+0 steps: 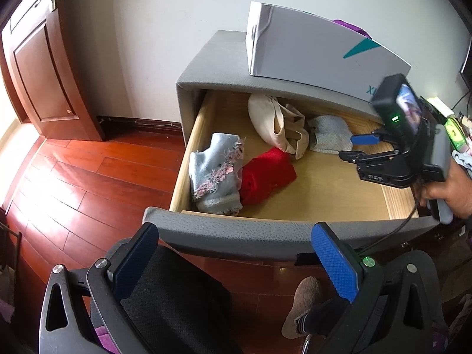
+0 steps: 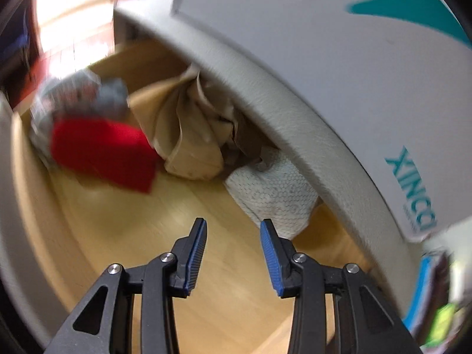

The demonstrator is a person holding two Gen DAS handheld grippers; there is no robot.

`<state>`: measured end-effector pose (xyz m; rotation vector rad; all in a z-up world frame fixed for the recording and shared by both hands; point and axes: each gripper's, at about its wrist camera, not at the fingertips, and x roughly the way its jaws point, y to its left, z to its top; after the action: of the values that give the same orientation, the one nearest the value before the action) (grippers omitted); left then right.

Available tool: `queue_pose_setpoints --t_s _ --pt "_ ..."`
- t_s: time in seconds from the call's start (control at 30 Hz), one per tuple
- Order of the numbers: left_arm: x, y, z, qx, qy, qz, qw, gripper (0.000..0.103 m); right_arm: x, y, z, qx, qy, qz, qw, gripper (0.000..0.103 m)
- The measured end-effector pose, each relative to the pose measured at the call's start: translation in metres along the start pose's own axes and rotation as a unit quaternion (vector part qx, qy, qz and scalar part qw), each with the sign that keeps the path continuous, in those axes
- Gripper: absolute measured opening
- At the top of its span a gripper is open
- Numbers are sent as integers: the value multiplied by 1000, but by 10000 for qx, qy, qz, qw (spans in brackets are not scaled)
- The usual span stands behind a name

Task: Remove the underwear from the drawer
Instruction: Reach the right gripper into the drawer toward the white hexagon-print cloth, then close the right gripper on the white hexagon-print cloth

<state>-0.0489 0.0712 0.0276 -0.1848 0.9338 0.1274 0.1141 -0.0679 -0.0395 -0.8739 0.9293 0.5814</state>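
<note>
The grey nightstand's drawer (image 1: 265, 233) stands pulled out, its wooden floor (image 2: 132, 221) partly bare. Inside lie a light-blue lace-trimmed garment (image 1: 215, 171), a red one (image 1: 265, 177) (image 2: 103, 150), a beige one (image 1: 280, 124) (image 2: 188, 135) and a pale patterned one (image 1: 327, 135) (image 2: 274, 194) at the back right. My right gripper (image 1: 358, 147) (image 2: 233, 224), held by a hand, hangs open and empty inside the drawer, just short of the pale patterned garment. My left gripper (image 1: 236, 261) is open wide just in front of the drawer front, holding nothing.
A white box (image 1: 309, 50) (image 2: 354, 59) sits on the nightstand top, overhanging the drawer's back. A slippered foot (image 1: 303, 303) and a black mesh chair seat (image 1: 177, 295) lie below the drawer front. Red wooden floor (image 1: 88, 183) and a door (image 1: 38, 73) are to the left.
</note>
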Motion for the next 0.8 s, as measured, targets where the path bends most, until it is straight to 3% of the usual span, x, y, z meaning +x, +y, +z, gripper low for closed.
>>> queue_pose_setpoints --t_s 0.07,0.17,0.27,0.53,0.8 --pt "1 -1 -1 21 11 -11 10000 103 11 5 2 -182 124 -202 9996 49" --pt "4 -1 -2 43 47 -13 10000 103 29 14 2 -542 284 -695 9957 50" --pt "7 -1 -3 42 111 -14 9999 103 42 24 2 -816 368 -860 9923 52" --pt "16 1 -5 10 255 -21 9997 103 67 33 7 -1053 649 -925 9880 56" --pt "19 0 -7 42 328 -26 9994 103 65 32 7 -958 605 -948 9890 54"
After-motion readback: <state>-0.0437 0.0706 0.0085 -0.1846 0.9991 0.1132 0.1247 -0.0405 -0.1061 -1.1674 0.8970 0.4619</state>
